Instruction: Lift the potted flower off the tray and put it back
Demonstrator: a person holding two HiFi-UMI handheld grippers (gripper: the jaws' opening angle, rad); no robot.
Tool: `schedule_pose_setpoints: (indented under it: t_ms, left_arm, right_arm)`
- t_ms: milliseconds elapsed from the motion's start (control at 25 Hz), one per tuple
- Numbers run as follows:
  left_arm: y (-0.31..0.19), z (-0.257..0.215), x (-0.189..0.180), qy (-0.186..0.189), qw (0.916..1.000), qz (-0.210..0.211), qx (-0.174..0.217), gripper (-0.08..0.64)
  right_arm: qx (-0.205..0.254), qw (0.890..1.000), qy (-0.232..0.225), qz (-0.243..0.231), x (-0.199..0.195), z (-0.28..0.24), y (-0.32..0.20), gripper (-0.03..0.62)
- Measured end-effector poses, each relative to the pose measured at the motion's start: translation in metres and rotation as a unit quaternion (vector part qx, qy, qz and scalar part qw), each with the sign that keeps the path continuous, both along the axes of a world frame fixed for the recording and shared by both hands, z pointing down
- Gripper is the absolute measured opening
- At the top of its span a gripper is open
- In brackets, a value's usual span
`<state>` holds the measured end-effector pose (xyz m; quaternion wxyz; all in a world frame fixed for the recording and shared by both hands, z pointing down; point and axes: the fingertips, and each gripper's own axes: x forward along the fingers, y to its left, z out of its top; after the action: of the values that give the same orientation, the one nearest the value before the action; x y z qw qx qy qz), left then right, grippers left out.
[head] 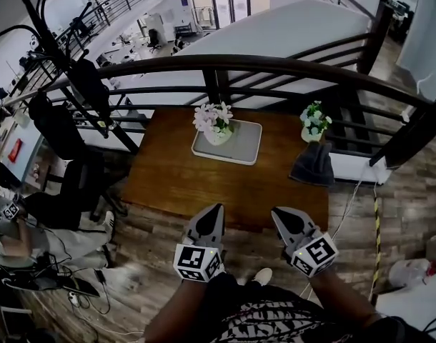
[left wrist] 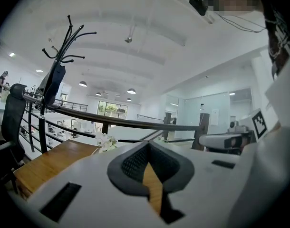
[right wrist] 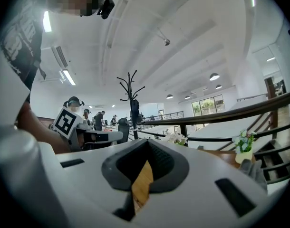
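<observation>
The potted flower [head: 214, 120], pink-white blooms in a pale pot, stands on the left part of the grey-white tray [head: 243, 148] at the far side of the wooden table [head: 182, 184]. Both grippers hover short of the table's near edge, well apart from the pot. My left gripper [head: 216, 210] is shut with nothing in it. My right gripper [head: 278, 213] sits beside it, also shut and empty. In the left gripper view the flower [left wrist: 107, 141] shows far ahead beyond the closed jaw tips [left wrist: 147, 144]. The right gripper view shows it [right wrist: 176, 138] past its own tips [right wrist: 146, 141].
A second pot with blue-white flowers [head: 314, 122] stands at the table's far right corner, a dark grey cloth [head: 312, 164] just in front of it. A dark railing [head: 275, 66] runs behind the table. A coat stand [head: 53, 56] and office chair [head: 75, 184] are to the left.
</observation>
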<state>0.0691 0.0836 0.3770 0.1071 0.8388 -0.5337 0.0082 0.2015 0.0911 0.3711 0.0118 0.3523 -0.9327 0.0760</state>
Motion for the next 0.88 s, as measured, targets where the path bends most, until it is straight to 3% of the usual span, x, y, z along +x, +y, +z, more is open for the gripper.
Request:
schedule_pose_setpoints:
  t_ms: [160,360,560,880]
  left_arm:
    - [0.011,-0.007,0.002,-0.004,0.9999,0.010,0.003,0.006]
    - [0.015,-0.001,-0.008,-0.018,0.9996,0.019,0.010,0.006]
    - [0.025,0.019,-0.033,-0.024,0.9994,0.027,-0.002,0.006]
    - [0.048,0.020,-0.066,0.000,0.9997,0.019,-0.012,0.006]
  right_arm:
    - [0.001,1.000,-0.008,0.011,-0.001,0.001,0.012,-0.011]
    - [0.013,0.999,0.021,0.033,-0.009,0.005,0.018,-0.011]
    - [-0.008,0.998,0.027,0.064,-0.029,0.019,0.026,-0.011]
    - [-0.007,0.998,0.039,0.050,-0.070,0.011,0.050,-0.011]
